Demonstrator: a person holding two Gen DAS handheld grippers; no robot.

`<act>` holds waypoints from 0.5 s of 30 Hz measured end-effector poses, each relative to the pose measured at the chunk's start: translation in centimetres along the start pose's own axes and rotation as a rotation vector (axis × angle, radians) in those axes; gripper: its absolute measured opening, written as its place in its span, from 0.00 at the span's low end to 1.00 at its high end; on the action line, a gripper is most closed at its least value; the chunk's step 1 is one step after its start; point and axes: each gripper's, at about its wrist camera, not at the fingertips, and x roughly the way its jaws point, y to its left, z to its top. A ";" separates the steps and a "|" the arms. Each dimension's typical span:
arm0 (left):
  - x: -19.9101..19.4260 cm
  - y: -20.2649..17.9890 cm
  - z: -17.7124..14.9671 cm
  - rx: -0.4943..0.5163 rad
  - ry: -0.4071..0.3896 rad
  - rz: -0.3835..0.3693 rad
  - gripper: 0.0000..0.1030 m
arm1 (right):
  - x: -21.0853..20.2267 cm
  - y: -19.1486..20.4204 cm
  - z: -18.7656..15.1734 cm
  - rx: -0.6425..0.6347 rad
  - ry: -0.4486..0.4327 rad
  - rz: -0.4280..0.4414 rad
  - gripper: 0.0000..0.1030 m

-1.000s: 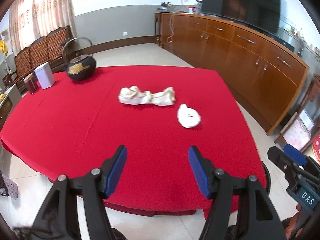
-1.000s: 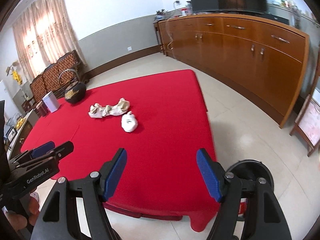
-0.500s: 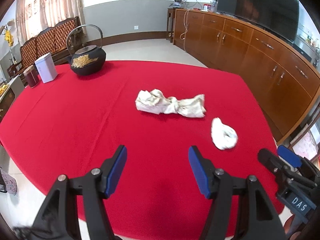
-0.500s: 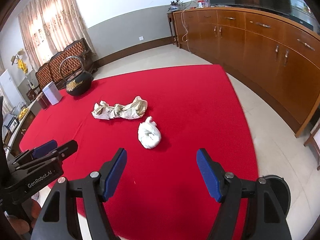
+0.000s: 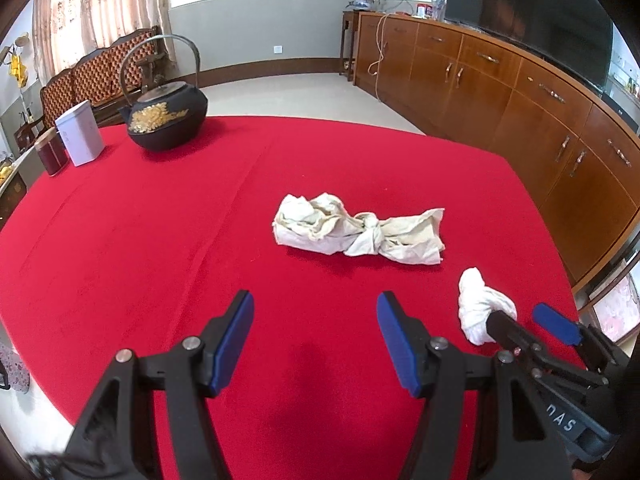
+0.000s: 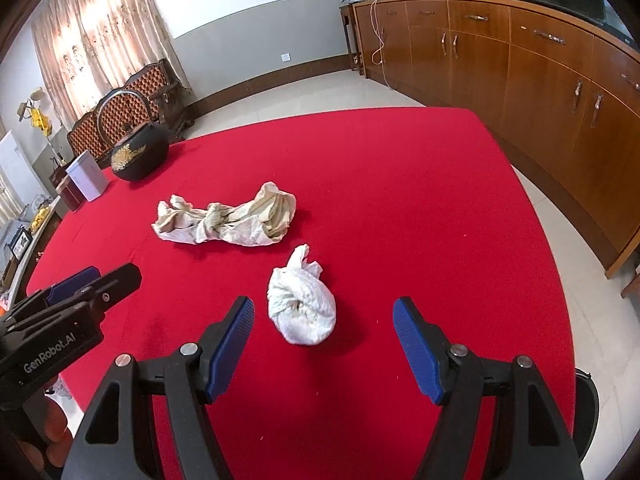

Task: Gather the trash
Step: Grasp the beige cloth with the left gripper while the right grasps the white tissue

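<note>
Spreading wide under a red cloth, surface (image 5: 120, 240) carrying a black kettle (image 5: 166, 120), a white box (image 5: 80, 134) and a dark red tin (image 5: 50, 156) at its far left corner. Lying near the middle, a knotted cream rag (image 5: 358, 230), long and crumpled. Sitting just nearer than that, apart from it, a small white wad (image 6: 302, 306) of tissue, twisted at the top. Standing along the right wall, wooden cabinets (image 6: 540, 64); showing at the far left, carved chairs (image 5: 96, 76) before a curtain (image 6: 92, 40).

Hovering over the near part of the cloth, left gripper (image 5: 316, 338) with blue pads apart and nothing between them, pointing toward the cream rag. Hanging just short of the white wad, right gripper (image 6: 322, 346) with pads likewise apart, the wad lying ahead of the gap and slightly left of centre, not touching either pad. Showing in the left camera's view, the right gripper's tips close beside the wad, one dark finger overlapping its edge in the picture; contact there impossible to tell.
</note>
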 end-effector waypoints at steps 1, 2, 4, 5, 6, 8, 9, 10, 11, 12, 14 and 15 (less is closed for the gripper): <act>0.3 -0.1 0.1 0.000 0.001 0.000 0.64 | 0.3 -0.1 0.0 0.002 0.003 0.006 0.72; 0.4 -0.1 0.1 0.000 0.003 0.000 0.64 | 0.5 -0.1 0.1 0.003 0.006 0.006 0.72; 0.7 -0.4 0.2 -0.002 0.006 -0.003 0.64 | 0.9 -0.1 0.1 0.002 0.010 0.012 0.71; 0.8 -0.6 0.2 -0.002 0.007 -0.002 0.64 | 1.0 -0.1 0.1 -0.001 0.009 0.013 0.71; 0.9 -0.7 0.2 0.000 0.007 -0.002 0.63 | 1.1 0.0 0.1 -0.005 0.005 0.012 0.70; 1.1 -1.0 0.2 0.003 0.009 -0.005 0.64 | 1.2 0.2 0.1 -0.019 0.003 0.014 0.59; 1.2 -1.1 0.3 0.004 0.010 -0.005 0.64 | 1.4 0.2 0.2 -0.022 0.005 0.017 0.51; 1.3 -1.1 0.3 0.003 0.011 -0.006 0.64 | 1.6 0.3 0.2 -0.027 0.012 0.021 0.50; 1.4 -1.3 0.3 0.002 0.012 -0.004 0.64 | 1.7 0.3 0.2 -0.027 0.014 0.029 0.50; 1.5 -1.3 0.4 0.000 0.012 -0.005 0.64 | 1.7 0.3 0.2 -0.026 0.012 0.032 0.49; 1.7 -1.5 0.5 0.002 0.013 -0.007 0.64 | 1.7 0.2 0.3 -0.030 -0.002 0.034 0.41; 1.9 -1.6 0.6 0.003 0.013 -0.006 0.64 | 1.7 0.2 0.5 -0.031 -0.007 0.033 0.39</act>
